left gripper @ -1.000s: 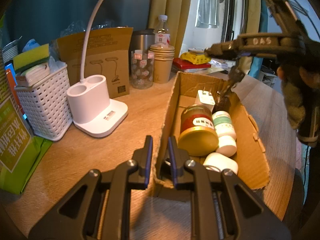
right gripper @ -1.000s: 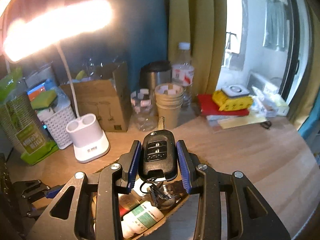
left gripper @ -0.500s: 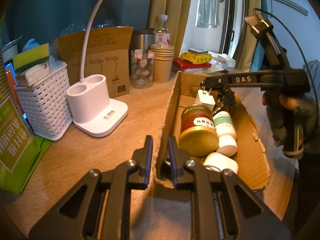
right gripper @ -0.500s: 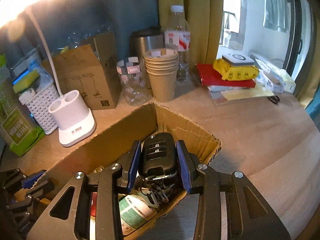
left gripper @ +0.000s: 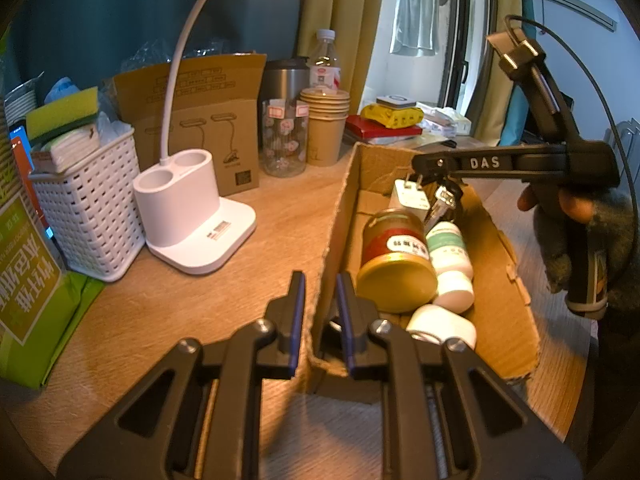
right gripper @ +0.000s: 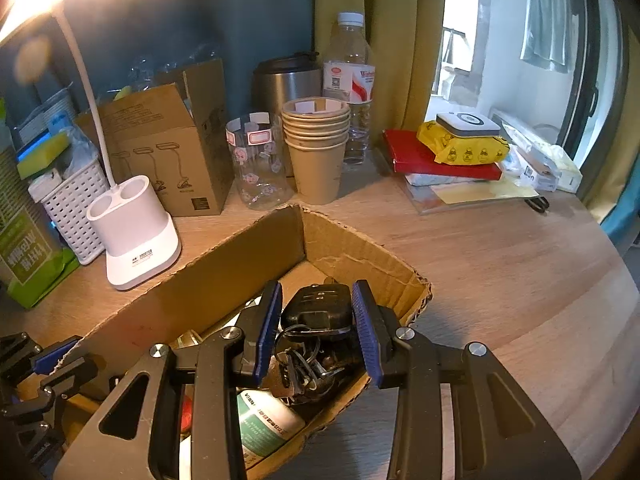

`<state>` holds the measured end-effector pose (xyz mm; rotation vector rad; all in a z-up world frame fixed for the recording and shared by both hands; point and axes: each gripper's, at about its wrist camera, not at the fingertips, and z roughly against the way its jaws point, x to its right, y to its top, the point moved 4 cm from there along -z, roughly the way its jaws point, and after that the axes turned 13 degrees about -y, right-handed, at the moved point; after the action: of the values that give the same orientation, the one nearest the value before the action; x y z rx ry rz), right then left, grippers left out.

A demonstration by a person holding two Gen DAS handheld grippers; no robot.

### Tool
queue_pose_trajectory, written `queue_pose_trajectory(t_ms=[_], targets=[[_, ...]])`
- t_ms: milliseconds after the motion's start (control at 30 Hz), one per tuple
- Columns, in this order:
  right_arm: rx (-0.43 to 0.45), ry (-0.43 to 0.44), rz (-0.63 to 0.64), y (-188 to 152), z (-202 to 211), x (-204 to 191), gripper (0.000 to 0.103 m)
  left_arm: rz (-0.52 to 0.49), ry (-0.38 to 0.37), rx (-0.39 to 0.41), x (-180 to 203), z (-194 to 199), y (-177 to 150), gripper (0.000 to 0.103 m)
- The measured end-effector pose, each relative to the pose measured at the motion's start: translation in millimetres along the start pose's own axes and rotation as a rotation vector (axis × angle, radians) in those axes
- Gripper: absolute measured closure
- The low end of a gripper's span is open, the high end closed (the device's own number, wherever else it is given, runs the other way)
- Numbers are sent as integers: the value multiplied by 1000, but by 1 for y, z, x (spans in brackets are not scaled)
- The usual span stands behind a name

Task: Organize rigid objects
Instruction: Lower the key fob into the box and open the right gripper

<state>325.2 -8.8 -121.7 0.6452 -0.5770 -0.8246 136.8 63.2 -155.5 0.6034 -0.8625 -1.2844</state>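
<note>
Two grippers work one cardboard box (left gripper: pixel 500 280) on the wooden table (left gripper: pixel 240 264).

On the left stand one white basket (left gripper: pixel 88 208), one white lamp base (left gripper: pixel 188 216) with two round wells, one glass jar (left gripper: pixel 284 136) and one stack of paper cups (left gripper: pixel 326 128). The left gripper (left gripper: pixel 320 300) pinches the box's near wall, jaws narrow around the cardboard. Inside lie one red-labelled jar (left gripper: pixel 394 256), one green-labelled bottle (left gripper: pixel 450 256), one white container (left gripper: pixel 440 326) and one white plug (left gripper: pixel 410 196). The right gripper (right gripper: pixel 316 320) stands spread, its pads clear of the one car key (right gripper: pixel 318 308), which rests with its key bunch at the box's far end.
</note>
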Motion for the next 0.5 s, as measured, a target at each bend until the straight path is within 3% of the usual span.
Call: queue_pose_trajectory(t_ms=[500], targets=[[37, -52, 34, -1, 19, -11, 57, 0, 0, 0, 0, 0, 0, 86]])
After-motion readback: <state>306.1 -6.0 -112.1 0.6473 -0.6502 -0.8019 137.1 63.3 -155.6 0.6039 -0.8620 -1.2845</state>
